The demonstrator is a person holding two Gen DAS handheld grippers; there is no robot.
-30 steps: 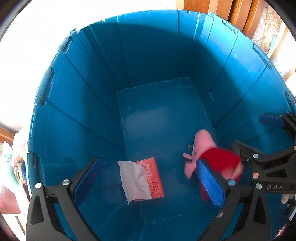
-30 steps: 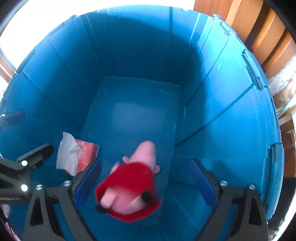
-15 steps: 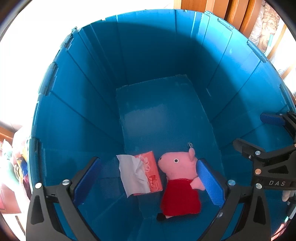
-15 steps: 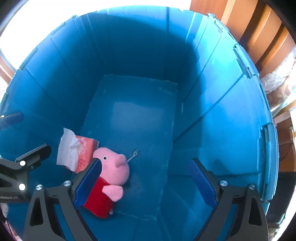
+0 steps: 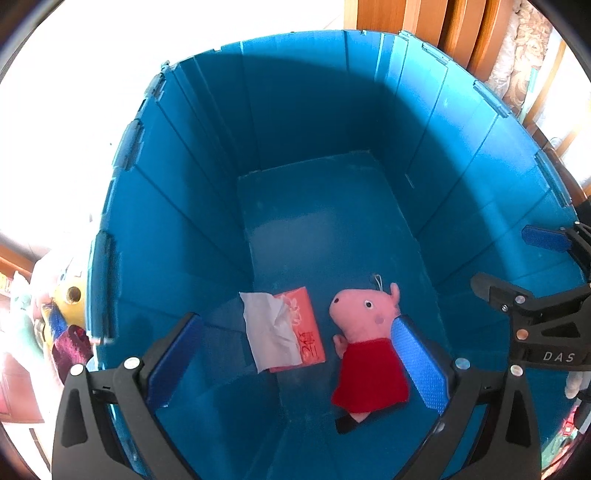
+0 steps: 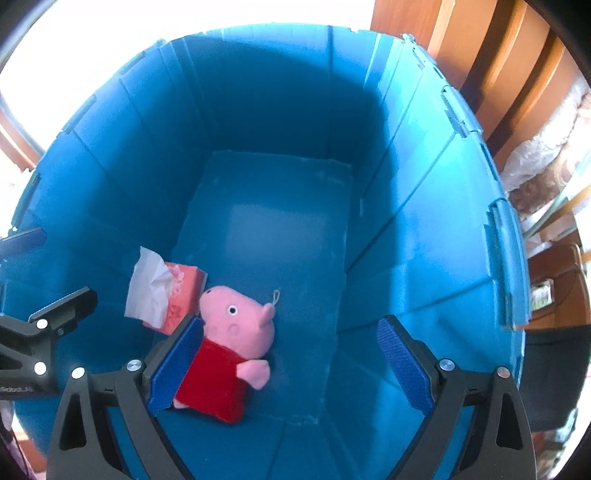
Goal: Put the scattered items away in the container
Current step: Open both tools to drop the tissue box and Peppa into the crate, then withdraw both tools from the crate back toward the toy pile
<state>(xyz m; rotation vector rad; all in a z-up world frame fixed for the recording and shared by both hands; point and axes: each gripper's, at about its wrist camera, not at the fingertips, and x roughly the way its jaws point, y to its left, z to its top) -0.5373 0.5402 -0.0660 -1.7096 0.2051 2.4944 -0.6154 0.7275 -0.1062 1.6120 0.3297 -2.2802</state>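
Observation:
A deep blue plastic bin [image 5: 177,206] [image 6: 424,236] fills both wrist views. On its floor lies a pink pig plush in a red dress [image 5: 365,347] [image 6: 236,332], face up. Right beside it rests a pink tissue pack [image 5: 295,332] [image 6: 177,299] with a white tissue sticking out. My left gripper [image 5: 295,365] hangs open above the bin's near end, nothing between its blue pads. My right gripper [image 6: 291,365] is also open and empty, over the plush. Each gripper shows at the edge of the other's view.
Wooden furniture [image 5: 424,22] [image 6: 498,74] stands behind the bin. Soft toys and a yellow object [image 5: 70,299] lie outside the bin's left wall. Patterned fabric [image 6: 554,147] and shelves sit to the right of the bin.
The plush fell from my right gripper and came to rest on the bin floor beside the tissue pack. Both grippers have risen slightly and stay open.

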